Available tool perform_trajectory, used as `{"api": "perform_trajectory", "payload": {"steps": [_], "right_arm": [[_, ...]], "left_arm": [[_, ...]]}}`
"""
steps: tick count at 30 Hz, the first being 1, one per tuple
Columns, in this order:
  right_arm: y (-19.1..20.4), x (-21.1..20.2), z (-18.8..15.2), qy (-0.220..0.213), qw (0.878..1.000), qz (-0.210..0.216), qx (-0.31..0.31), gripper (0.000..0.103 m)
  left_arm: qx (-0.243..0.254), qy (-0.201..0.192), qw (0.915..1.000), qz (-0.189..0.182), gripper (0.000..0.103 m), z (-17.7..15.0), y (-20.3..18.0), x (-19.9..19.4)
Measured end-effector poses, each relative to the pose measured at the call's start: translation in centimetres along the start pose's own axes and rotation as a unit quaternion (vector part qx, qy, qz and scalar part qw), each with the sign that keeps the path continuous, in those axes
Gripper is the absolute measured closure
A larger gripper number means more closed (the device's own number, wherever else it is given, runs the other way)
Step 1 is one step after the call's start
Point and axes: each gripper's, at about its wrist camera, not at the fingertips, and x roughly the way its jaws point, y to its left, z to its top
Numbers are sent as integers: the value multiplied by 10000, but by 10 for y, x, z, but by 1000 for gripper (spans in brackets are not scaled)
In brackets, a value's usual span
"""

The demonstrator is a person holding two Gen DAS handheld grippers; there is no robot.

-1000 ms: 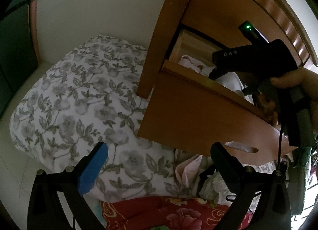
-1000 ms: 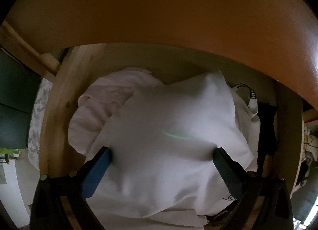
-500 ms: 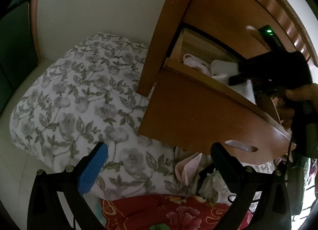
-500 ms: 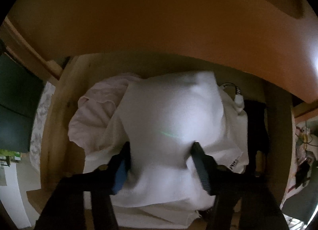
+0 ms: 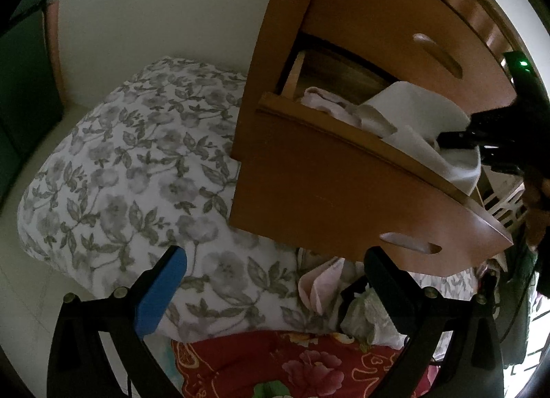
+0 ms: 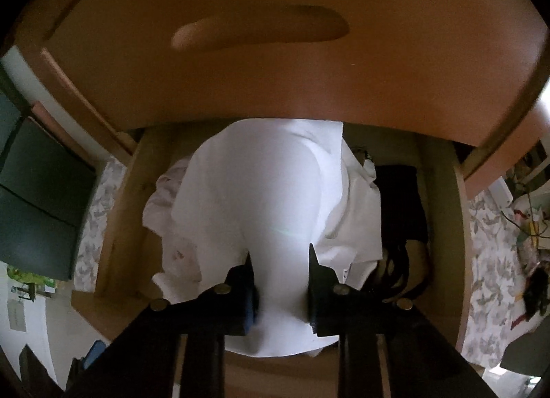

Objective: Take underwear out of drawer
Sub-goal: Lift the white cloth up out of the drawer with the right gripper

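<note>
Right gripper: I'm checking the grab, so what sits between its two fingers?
A bunched fold of the white garment fills the gap in the right gripper, pinched there, in the right wrist view.

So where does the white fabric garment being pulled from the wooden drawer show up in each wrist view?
Left wrist: white fabric garment at upper right, lifted over the drawer's front edge by the right gripper.
Right wrist: garment at centre, pinched between the closed-in fingers.
Shared landmark: the open wooden drawer.
</note>
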Motion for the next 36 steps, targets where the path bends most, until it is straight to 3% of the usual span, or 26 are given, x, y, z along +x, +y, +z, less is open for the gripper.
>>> {"api": "perform_trajectory", "payload": {"steps": [9,24,36], "right_arm": [[-4,-31,-17,-441,9984,328,101,81],[-29,-85,-46,-1096,9923,524,250,84],[-37,-148,-55,-1910,9798,580,65,84]], "left_arm": [[60,-8,10000,9,0,-2,-4,-3],[230,-46,9997,61,0,-6,-17,-12],[466,-67,9988,102,0,-11,-33,-21]]}}
